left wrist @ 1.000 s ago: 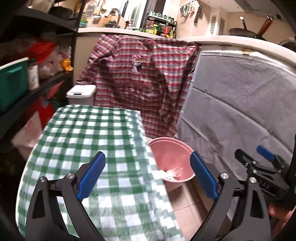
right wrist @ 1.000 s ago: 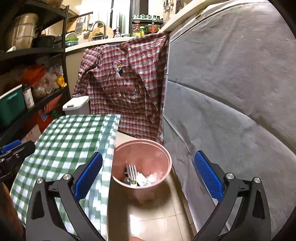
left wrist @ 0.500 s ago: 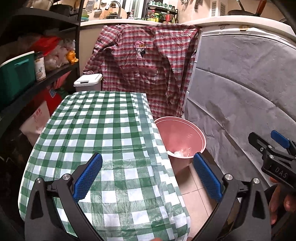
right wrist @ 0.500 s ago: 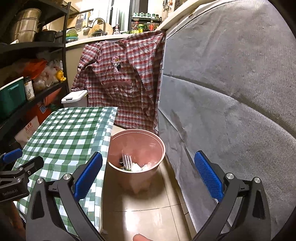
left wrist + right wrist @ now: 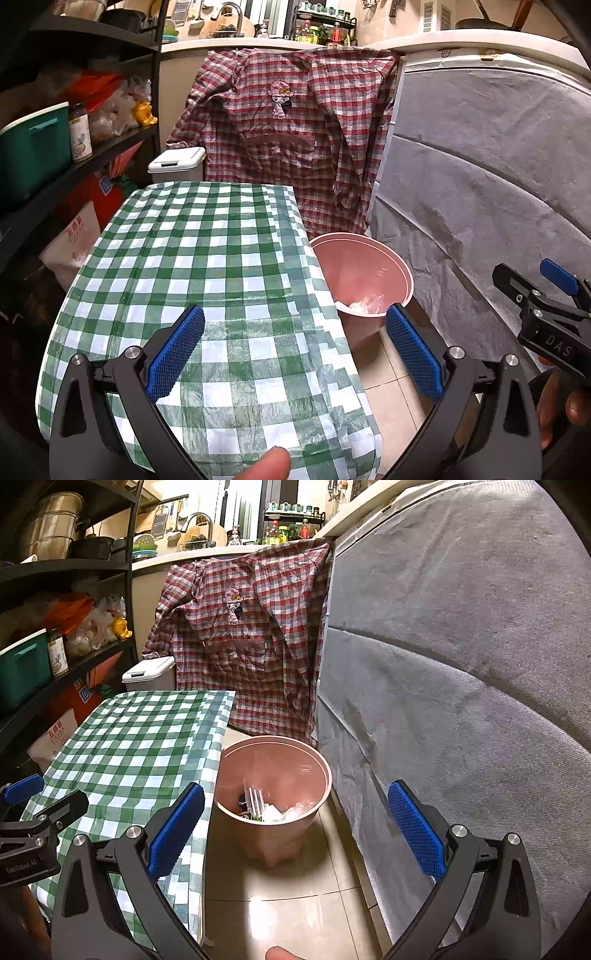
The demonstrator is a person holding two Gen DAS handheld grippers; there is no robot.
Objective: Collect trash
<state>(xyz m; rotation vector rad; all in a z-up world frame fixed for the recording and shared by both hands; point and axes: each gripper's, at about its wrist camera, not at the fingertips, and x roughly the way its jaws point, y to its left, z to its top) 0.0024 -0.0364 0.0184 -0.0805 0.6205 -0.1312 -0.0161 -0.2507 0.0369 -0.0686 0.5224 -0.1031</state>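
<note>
A pink bin (image 5: 273, 775) stands on the tiled floor beside the table; it also shows in the left wrist view (image 5: 364, 273). Inside lie a clear plastic fork (image 5: 255, 801), white crumpled scraps and dark bits. My left gripper (image 5: 293, 350) is open and empty above the near end of the green-checked tablecloth (image 5: 199, 266). My right gripper (image 5: 295, 827) is open and empty, above the floor short of the bin. Each gripper shows at the edge of the other's view.
A grey-covered mattress (image 5: 461, 664) leans on the right, close to the bin. A plaid shirt (image 5: 251, 635) hangs behind. A white lidded bin (image 5: 177, 164) stands beyond the table. Black shelves (image 5: 74, 147) with boxes and bags line the left.
Both grippers have pulled back and risen from the bin, so more of the tablecloth and floor shows. Both stayed open and empty.
</note>
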